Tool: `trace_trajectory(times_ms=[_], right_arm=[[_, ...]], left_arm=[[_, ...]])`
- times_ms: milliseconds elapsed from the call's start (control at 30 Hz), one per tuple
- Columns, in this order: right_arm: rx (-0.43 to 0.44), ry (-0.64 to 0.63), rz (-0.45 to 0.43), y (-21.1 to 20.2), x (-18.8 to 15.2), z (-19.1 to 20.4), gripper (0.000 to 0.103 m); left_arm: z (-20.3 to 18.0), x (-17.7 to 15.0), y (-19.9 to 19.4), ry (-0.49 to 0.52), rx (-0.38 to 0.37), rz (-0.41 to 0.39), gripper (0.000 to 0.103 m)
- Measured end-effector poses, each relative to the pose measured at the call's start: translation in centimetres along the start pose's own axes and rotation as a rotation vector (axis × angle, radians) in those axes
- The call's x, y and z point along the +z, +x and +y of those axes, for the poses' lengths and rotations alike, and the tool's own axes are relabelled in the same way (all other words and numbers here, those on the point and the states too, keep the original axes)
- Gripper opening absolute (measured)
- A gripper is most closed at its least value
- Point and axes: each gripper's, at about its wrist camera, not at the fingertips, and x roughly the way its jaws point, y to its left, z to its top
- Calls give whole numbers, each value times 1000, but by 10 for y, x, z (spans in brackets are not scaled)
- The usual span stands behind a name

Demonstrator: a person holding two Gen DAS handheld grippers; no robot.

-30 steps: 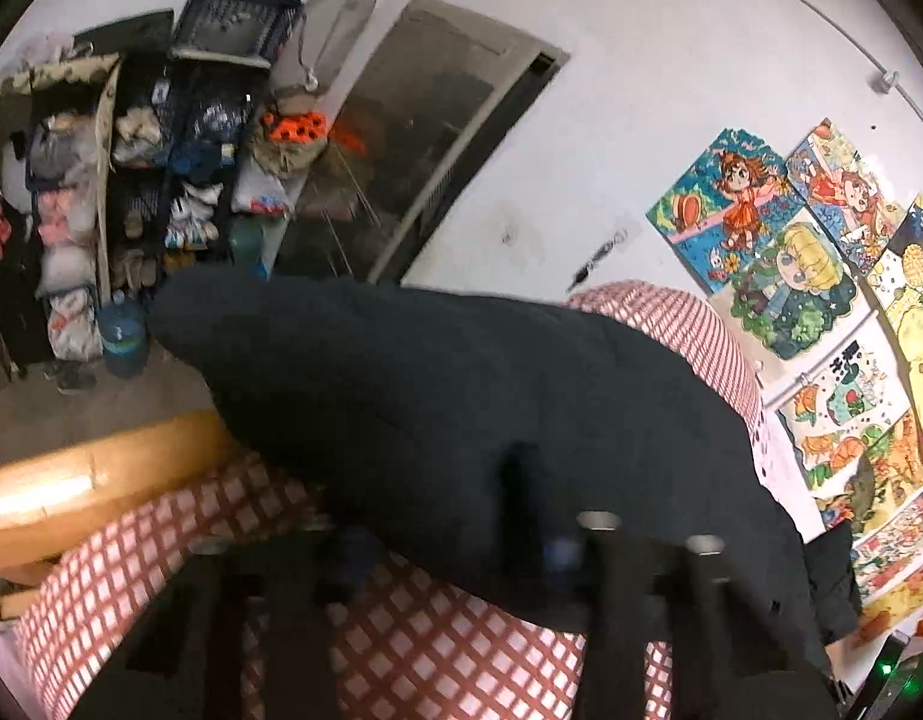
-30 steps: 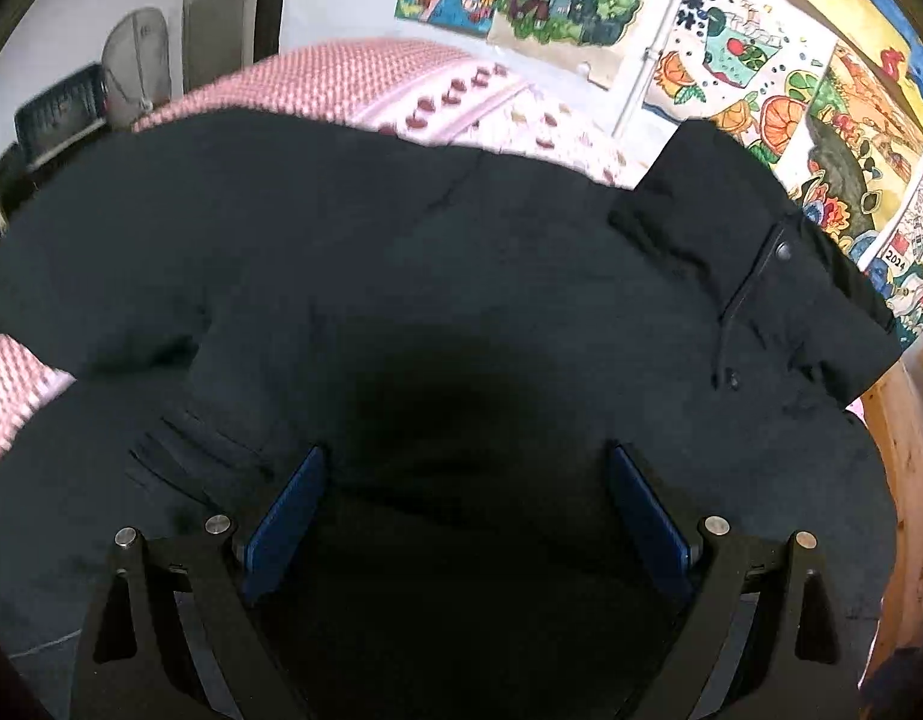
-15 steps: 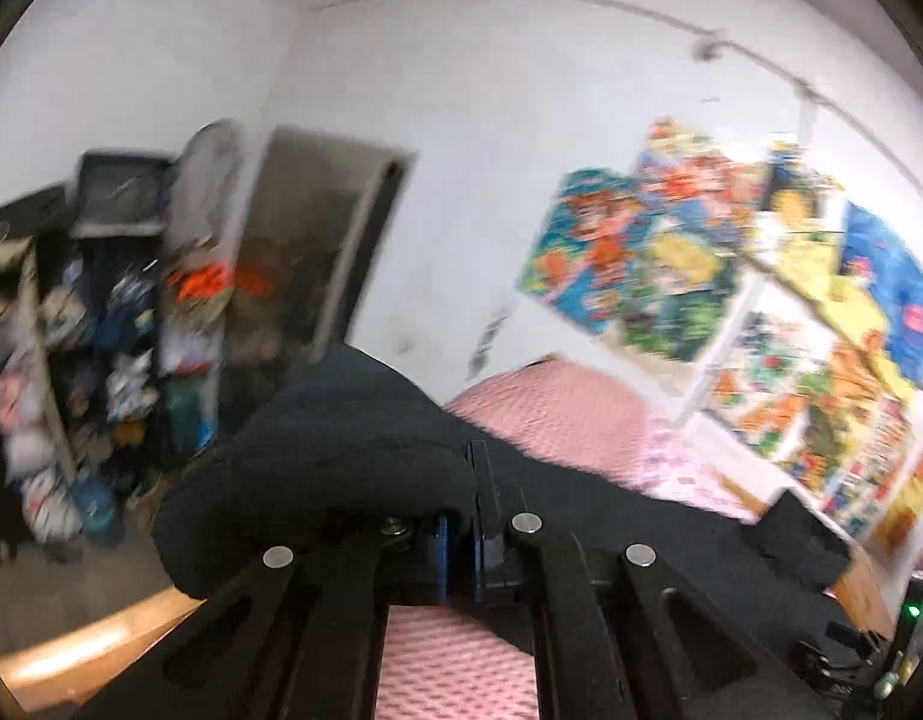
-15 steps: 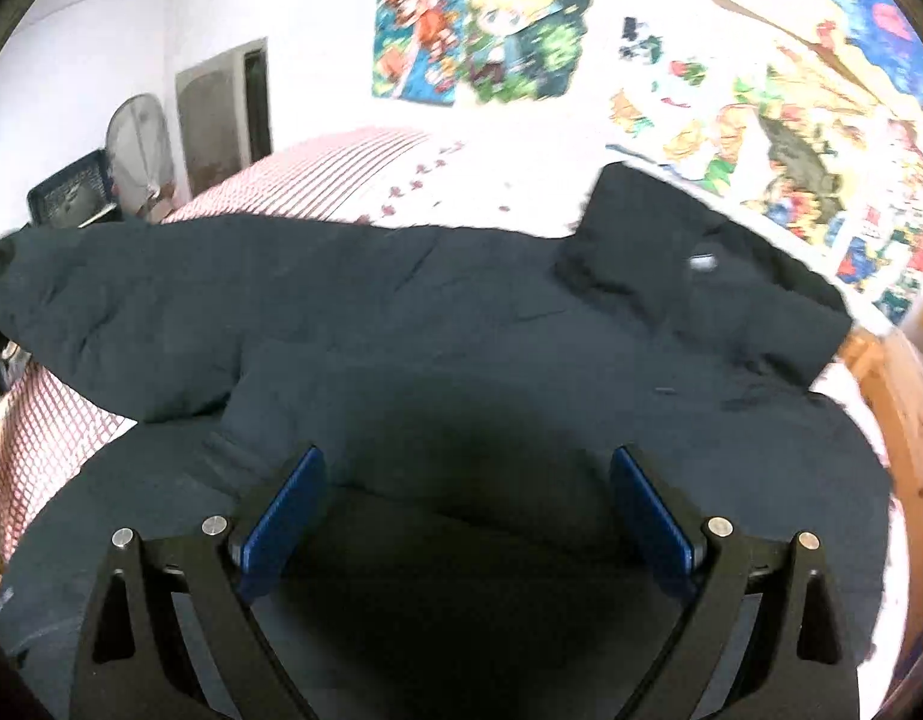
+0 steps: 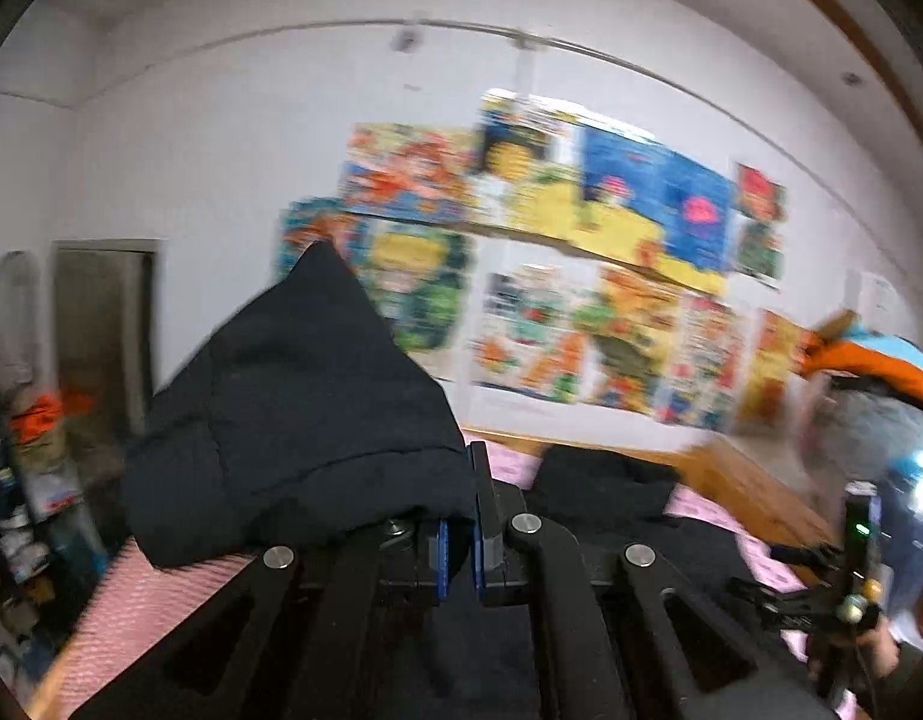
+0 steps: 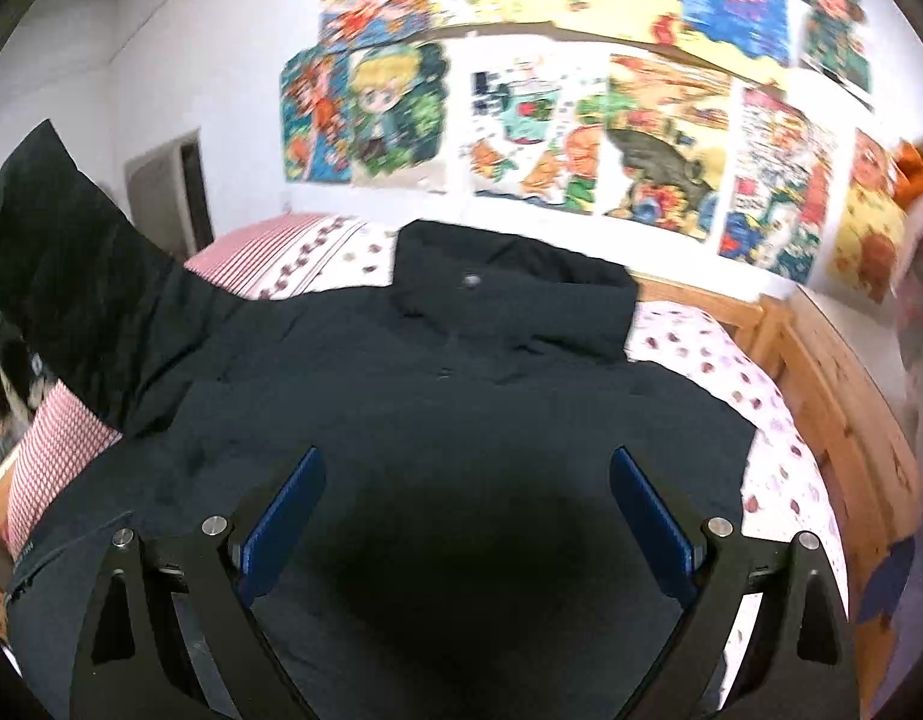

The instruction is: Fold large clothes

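Observation:
A large black padded jacket (image 6: 449,396) lies spread on the bed, collar toward the poster wall. My left gripper (image 5: 458,534) is shut on the jacket's left sleeve (image 5: 299,414) and holds it raised above the bed. The raised sleeve also shows in the right wrist view (image 6: 65,276) at the far left. My right gripper (image 6: 467,510) is open and empty, hovering above the jacket's lower body, its blue pads (image 6: 281,516) wide apart.
The bed has a pink patterned sheet (image 6: 779,420) and a wooden frame (image 6: 845,396) on the right. Colourful posters (image 6: 581,114) cover the far wall. A doorway (image 5: 101,324) and cluttered shelves (image 5: 17,456) stand at the left. A person in orange and blue (image 5: 893,450) is at the right.
My left gripper has closed on the sleeve, lifted it off the bed and swung it right toward the jacket's body. My right gripper has risen and pulled back, still open.

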Motion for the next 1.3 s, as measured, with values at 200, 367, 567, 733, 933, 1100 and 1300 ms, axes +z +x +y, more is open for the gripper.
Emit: trace_trajectory(times_ms=[200, 367, 567, 733, 933, 1100, 1300], right_arm=[[56, 121, -61, -4, -16, -50, 93], [-39, 158, -63, 11, -28, -75, 93], [172, 292, -46, 26, -44, -99, 93], [334, 352, 38, 61, -51, -90, 93], [461, 355, 130, 91, -48, -56, 93], [494, 414, 155, 93, -51, -43, 94], [348, 534, 18, 51, -63, -69, 94]], left_arm=[[-78, -31, 37, 114, -180, 122, 5], [-123, -61, 69, 161, -273, 266, 6], [-150, -109, 97, 222, -369, 448, 6], [-151, -129, 98, 231, -452, 517, 15], [-144, -131, 89, 227, -519, 557, 66], [-133, -123, 76, 224, -539, 528, 79], [-93, -108, 71, 265, -327, 465, 80]])
